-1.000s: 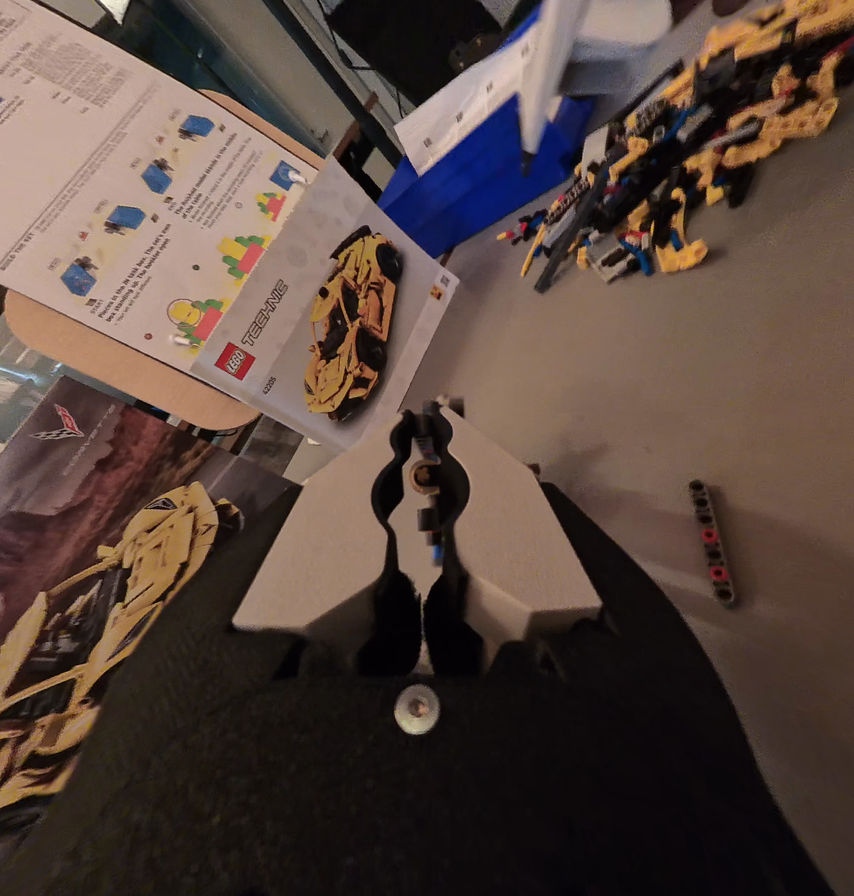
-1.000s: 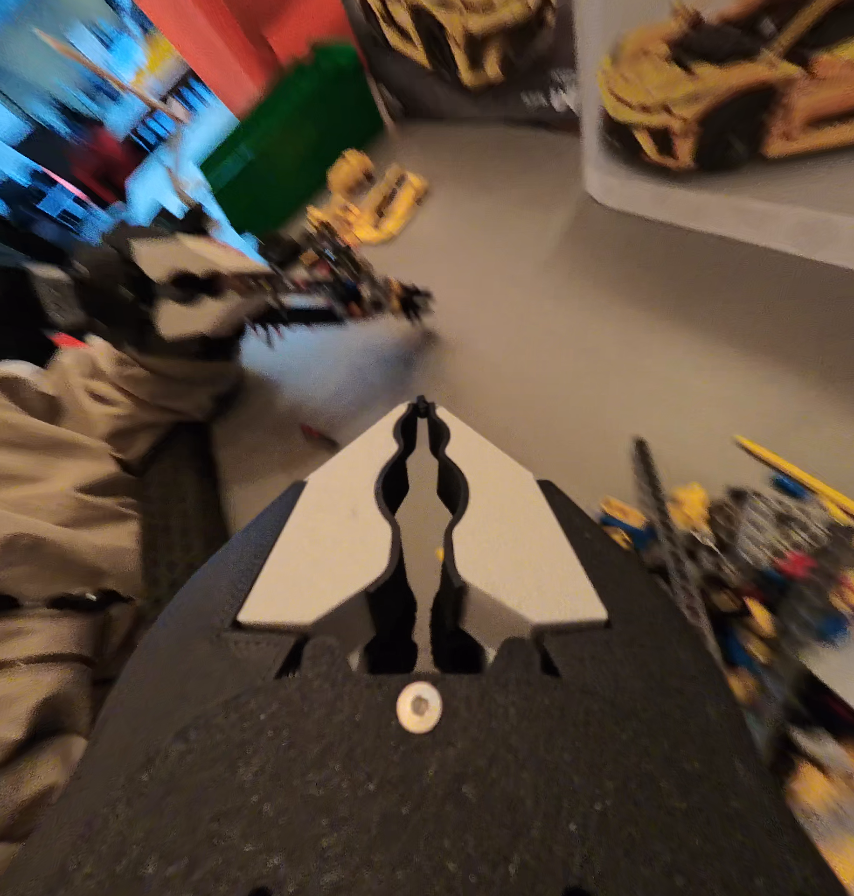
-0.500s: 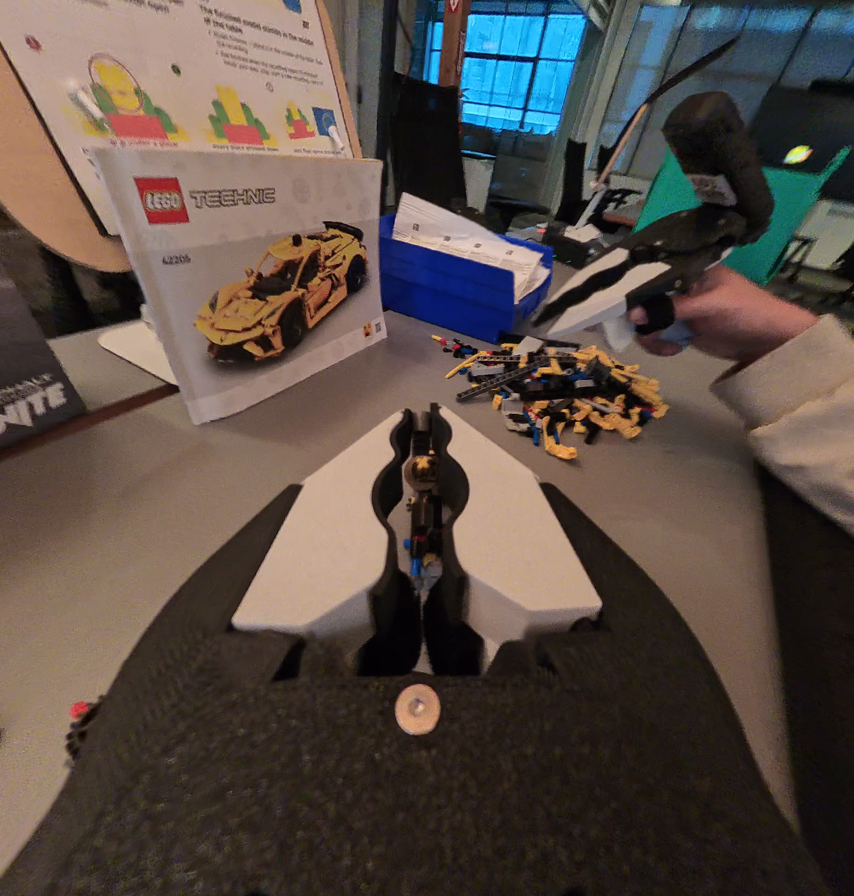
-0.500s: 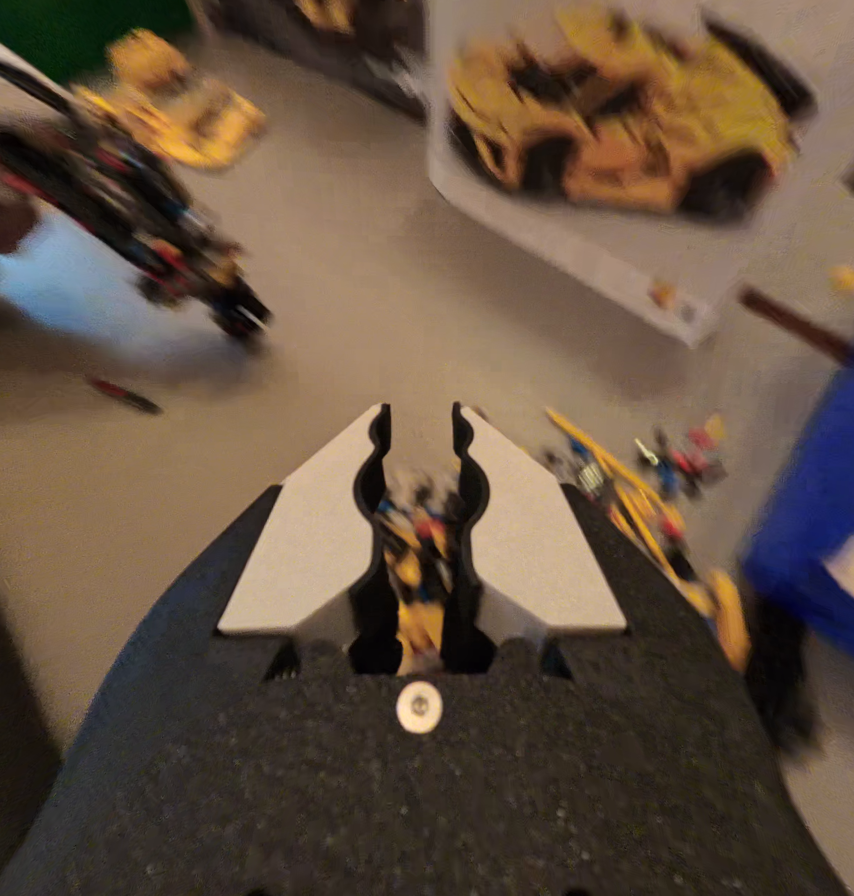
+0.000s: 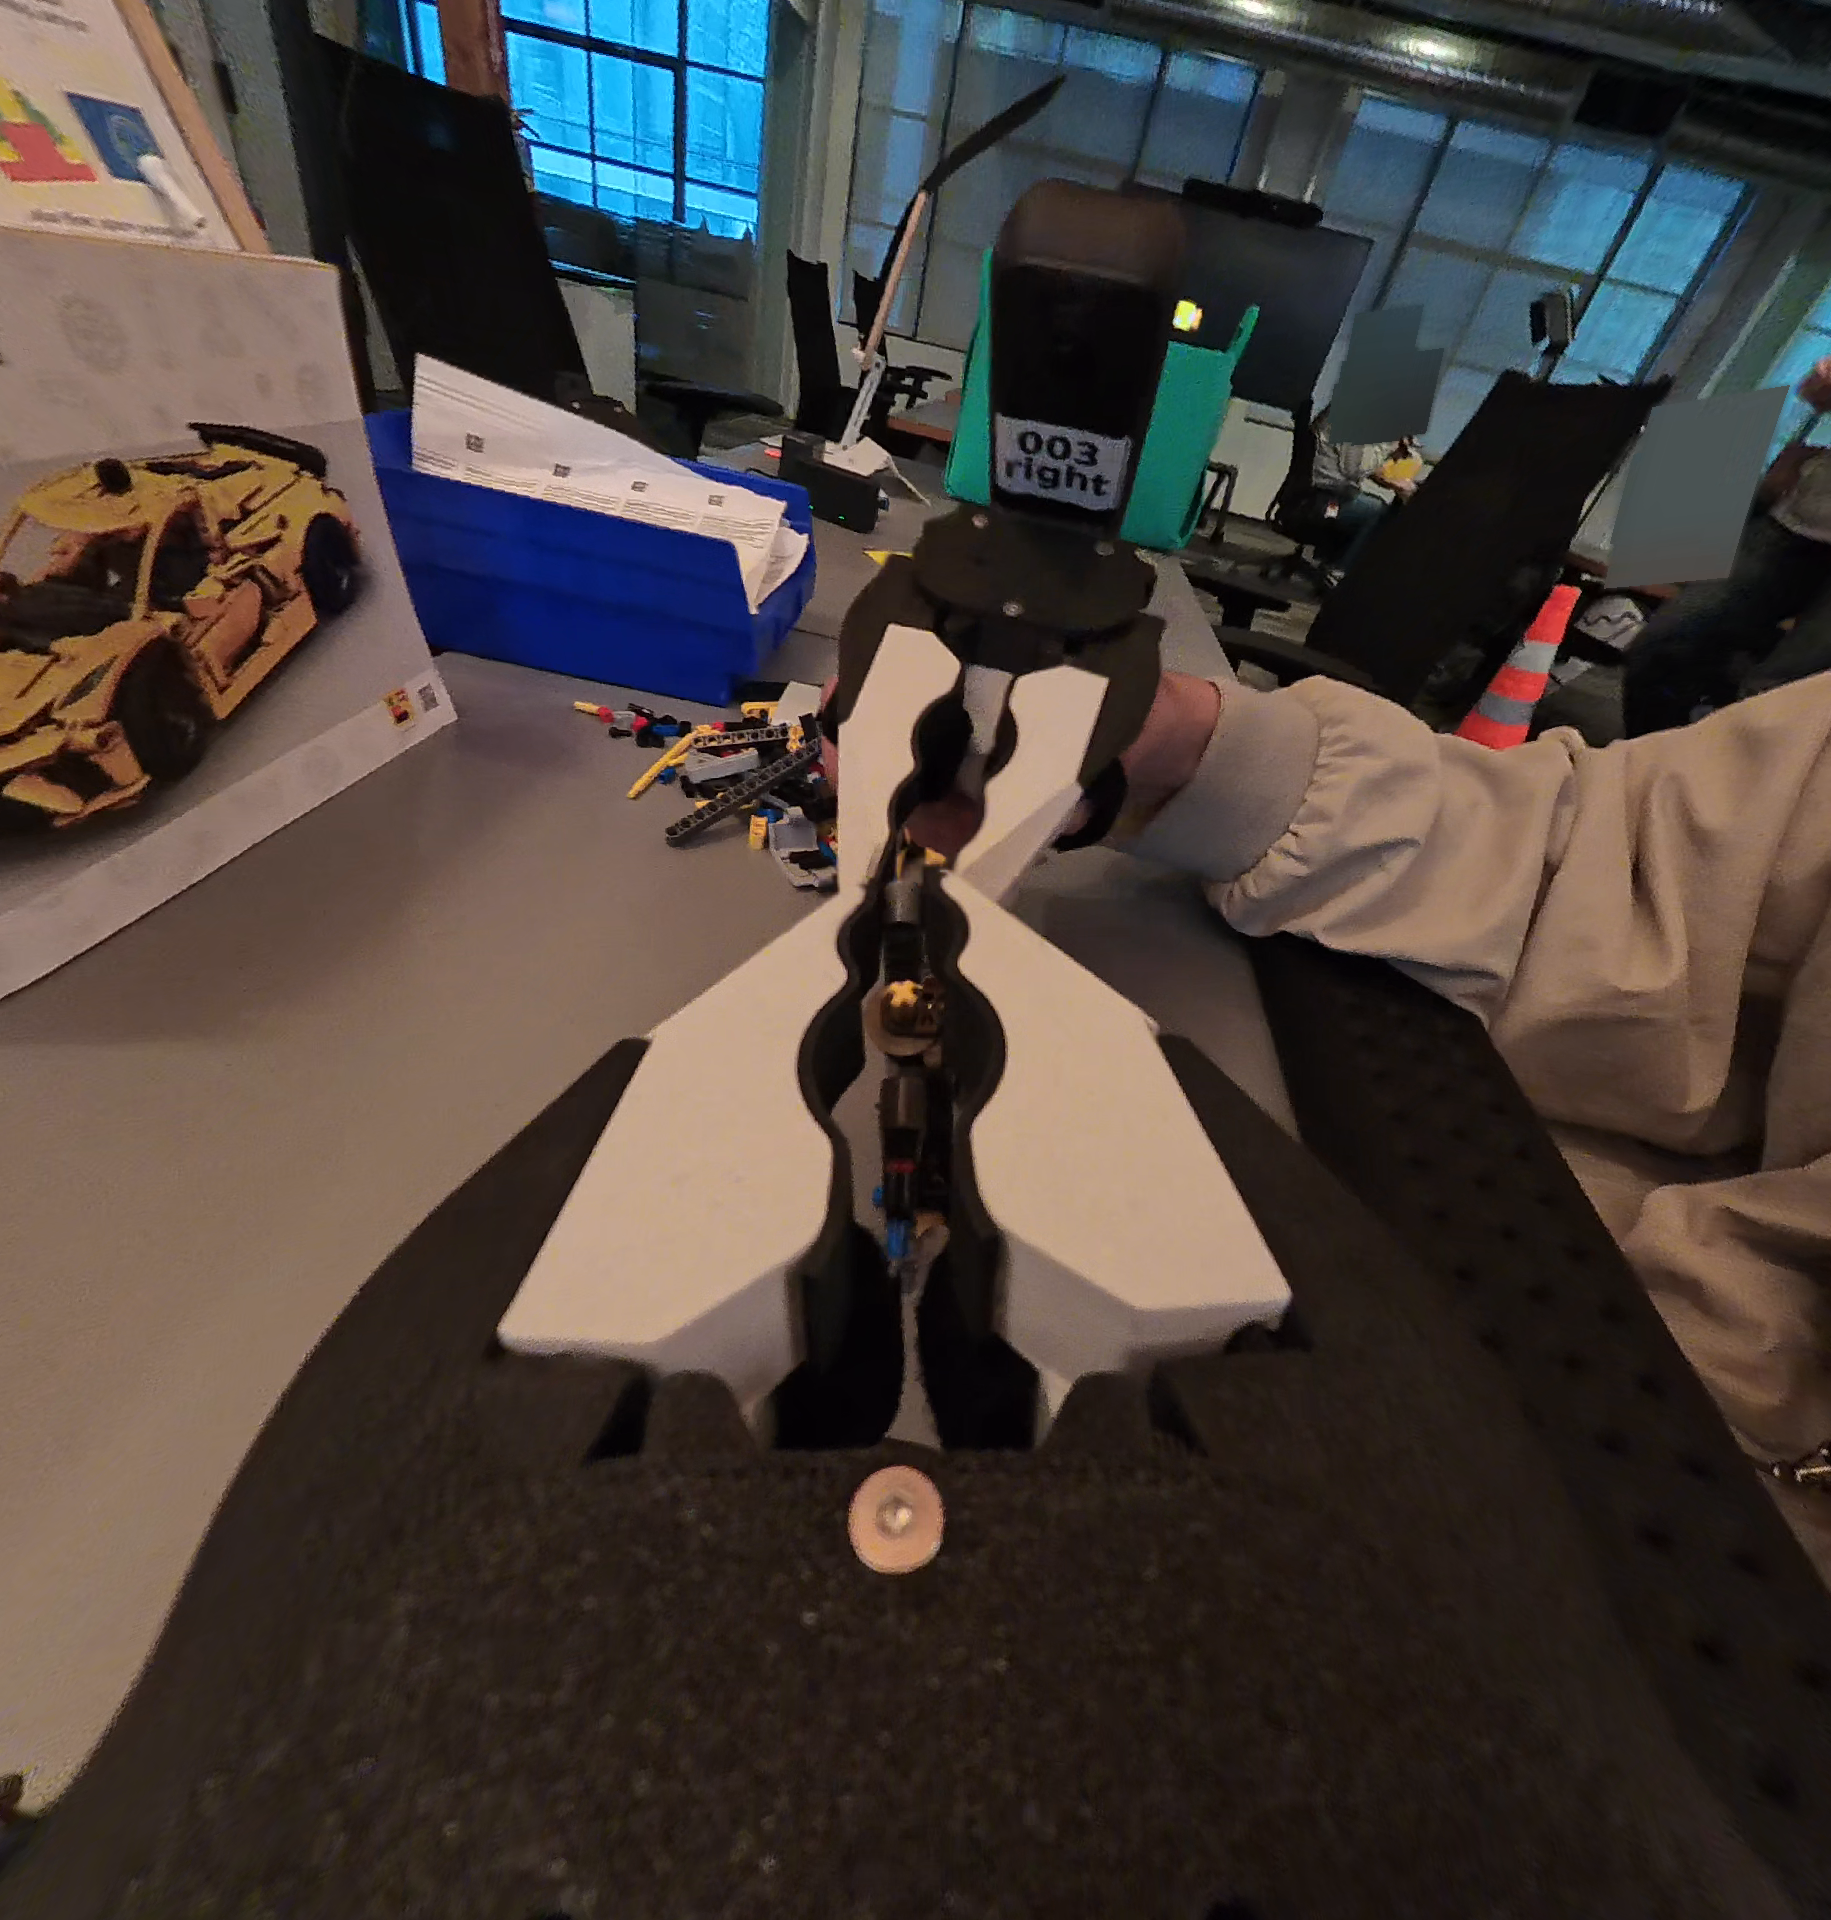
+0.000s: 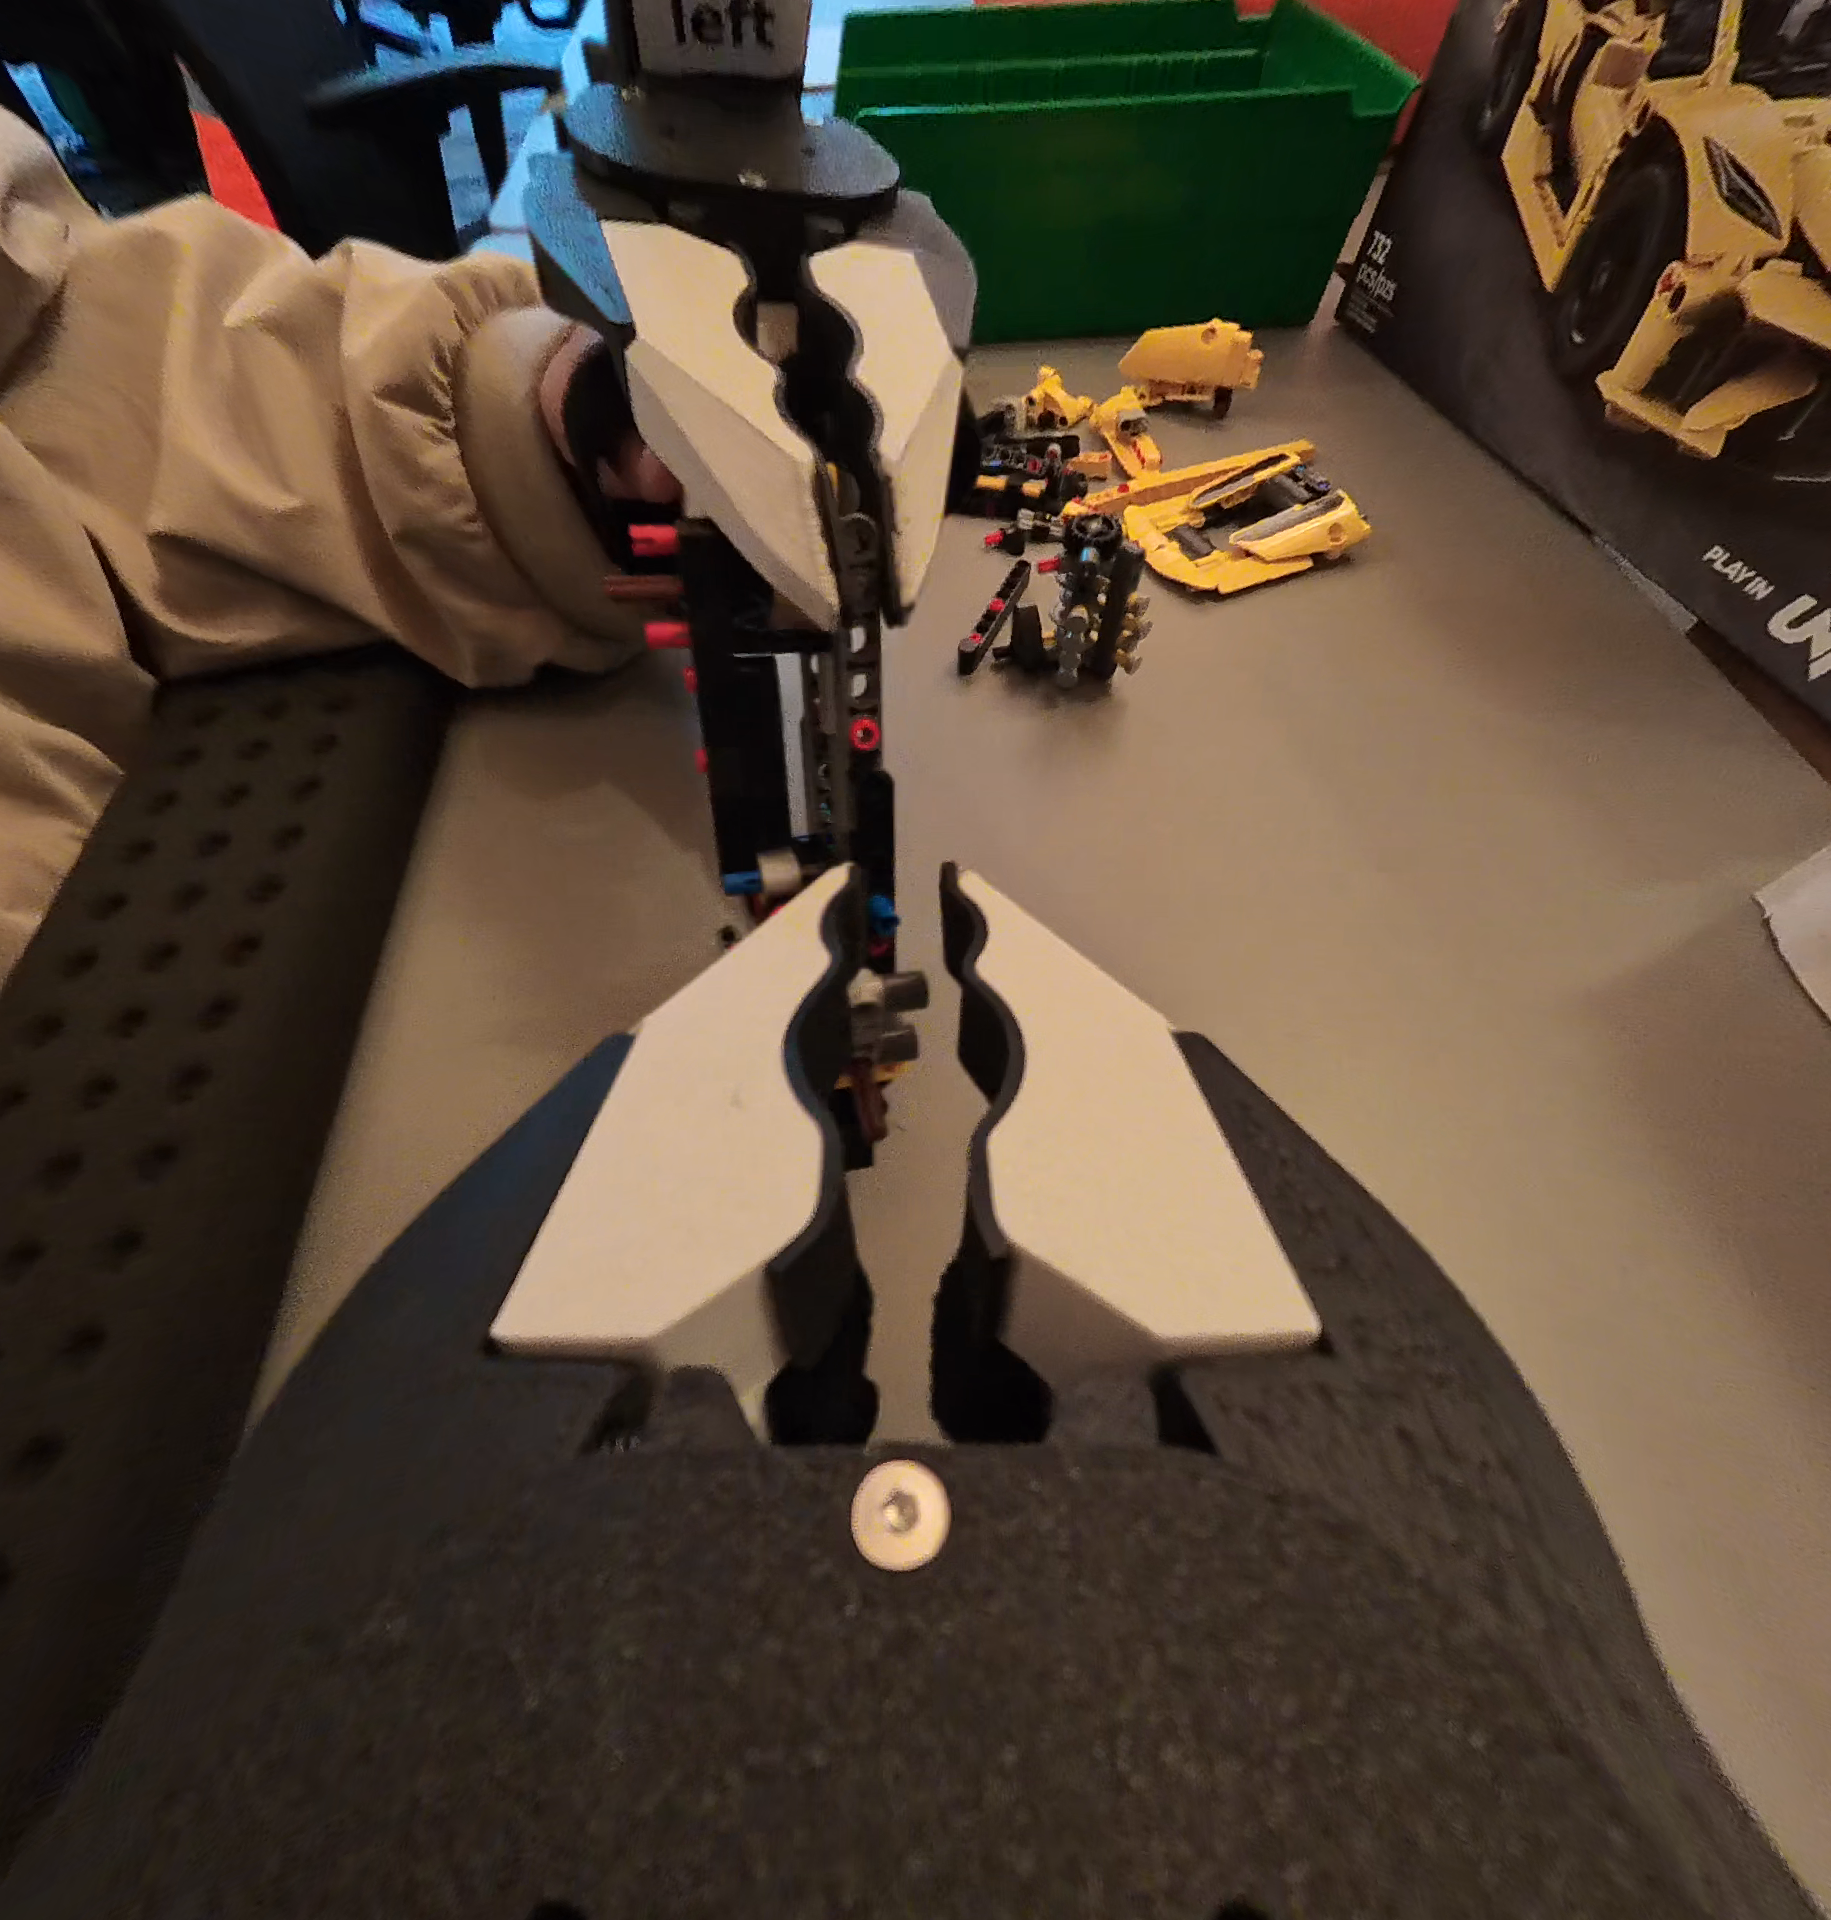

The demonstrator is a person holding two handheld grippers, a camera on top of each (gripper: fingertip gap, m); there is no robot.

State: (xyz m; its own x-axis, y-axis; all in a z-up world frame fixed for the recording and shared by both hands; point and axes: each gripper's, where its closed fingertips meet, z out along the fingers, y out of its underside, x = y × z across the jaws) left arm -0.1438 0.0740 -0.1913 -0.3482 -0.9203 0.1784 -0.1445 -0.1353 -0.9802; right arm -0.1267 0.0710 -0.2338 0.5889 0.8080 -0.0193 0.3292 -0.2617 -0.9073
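The left tongs (image 6: 857,582) are clamped on a slim building-brick assembly (image 6: 838,727) of black perforated beams with red and blue pins, holding it above the grey desk (image 6: 1306,852). The right tongs (image 6: 895,883) stand partly parted; the assembly's near end lies in the gap, against the left finger (image 6: 724,1122), with clearance on the other side, so it is not gripped there. The assembly looks light and stiff, but its press-fit joints would likely separate under twisting; the long beam is probably the safest hold. Loose yellow panels (image 6: 1233,509) lie further off on the desk, near a green bin (image 6: 1098,187). In the left wrist view a blue bin (image 5: 578,582) and a booklet (image 5: 163,582) stand behind
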